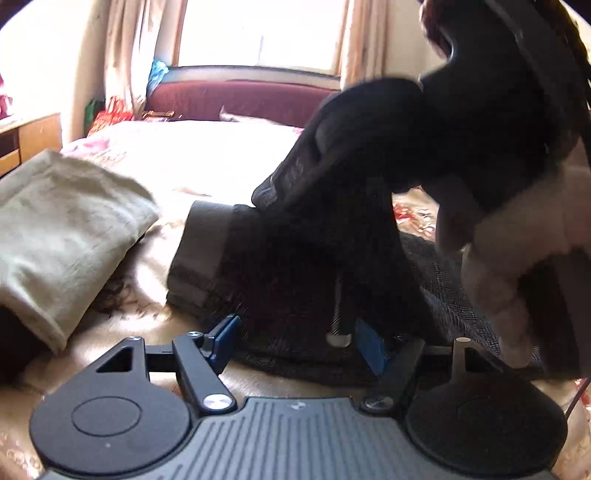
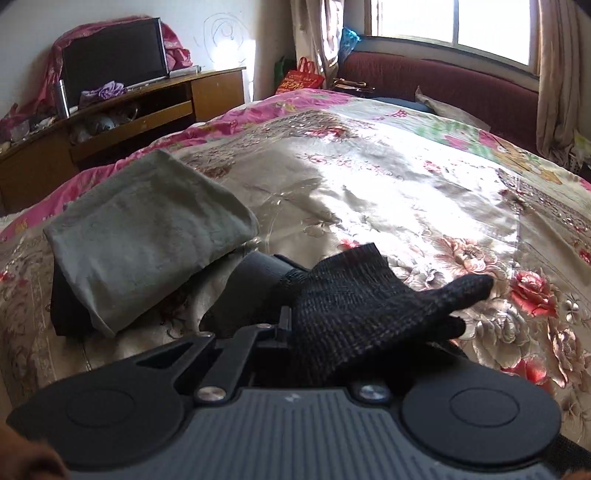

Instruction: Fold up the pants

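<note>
While the dark pants (image 1: 229,258) lie partly folded on the bed (image 2: 369,192), the left gripper (image 1: 299,339) gapes empty and the right gripper (image 2: 332,332) pinches their cloth.

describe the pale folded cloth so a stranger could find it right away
Start at the bed with the shiny floral bedspread. On its side toward the wooden cabinet lies the folded grey-green cloth, plain and pale, unlike the dark pants beside it.

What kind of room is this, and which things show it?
Most likely a home bedroom. A bed with a floral bedspread and a dark red padded headboard stands under a curtained window, and a wooden TV cabinet stands by the wall.
</note>
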A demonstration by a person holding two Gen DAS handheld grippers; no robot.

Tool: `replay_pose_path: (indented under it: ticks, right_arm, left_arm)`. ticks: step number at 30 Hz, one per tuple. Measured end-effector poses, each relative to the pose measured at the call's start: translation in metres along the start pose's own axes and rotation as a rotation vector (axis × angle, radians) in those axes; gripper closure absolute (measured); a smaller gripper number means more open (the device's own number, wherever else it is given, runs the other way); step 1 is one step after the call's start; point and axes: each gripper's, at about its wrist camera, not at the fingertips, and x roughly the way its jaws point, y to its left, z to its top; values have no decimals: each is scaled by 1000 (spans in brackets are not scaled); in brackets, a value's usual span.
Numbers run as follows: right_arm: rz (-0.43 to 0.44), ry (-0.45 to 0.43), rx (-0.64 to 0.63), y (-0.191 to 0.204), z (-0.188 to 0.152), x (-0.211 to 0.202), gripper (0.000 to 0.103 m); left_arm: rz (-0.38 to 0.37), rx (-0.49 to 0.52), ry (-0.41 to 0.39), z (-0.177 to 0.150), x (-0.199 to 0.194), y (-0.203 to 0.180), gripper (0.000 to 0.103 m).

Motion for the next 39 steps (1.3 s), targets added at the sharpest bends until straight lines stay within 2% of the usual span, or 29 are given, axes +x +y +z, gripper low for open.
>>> replay_pose_path:
  ticks: [2, 6, 11, 16, 20, 24, 27, 29, 31, 32, 35, 37, 39]
  right_arm:
    - [-7, 18, -43, 11, -5, 10, 93]
    - [-40, -14, -50, 22, 2, 15, 94]
    - [-56, -31, -104, 35, 11, 23, 95]
    - [-62, -75, -2, 20, 19, 17, 98]
    - [-92, -168, 76, 10, 22, -2, 99]
    - [-178, -276, 144, -5, 27, -25, 99]
    - [-227, -257, 85, -2, 33, -13, 98]
    - [-235, -187, -33, 16, 31, 13, 97]
    - [-189, -57, -127, 33, 28, 43, 89]
    - [-174, -25, -184, 44, 21, 55, 86]
    - [-144, -10, -267, 58, 12, 68, 62]
    - [-73, 20, -268, 60, 13, 70, 37]
    - [23, 5, -214, 57, 14, 57, 35]
  left_arm:
    - [21, 0, 15, -1, 3, 2, 21]
    - [48, 2, 38, -2, 8, 7, 22]
    - [66, -59, 44, -4, 7, 17, 22]
    - [41, -126, 36, -5, 3, 28, 22]
    - [43, -95, 19, -7, -1, 24, 22]
    - [31, -59, 4, -9, -7, 18, 22]
    - [26, -45, -6, -11, -10, 16, 21]
    - [36, -45, -14, -12, -13, 17, 21]
    - [65, -43, -16, -13, -17, 19, 23]
    - [97, -33, -15, -15, -18, 20, 22]
    - [122, -44, -10, -20, -27, 27, 22]
    - [119, -57, -20, -19, -35, 29, 22]
    - [113, -63, -29, -18, -42, 29, 21]
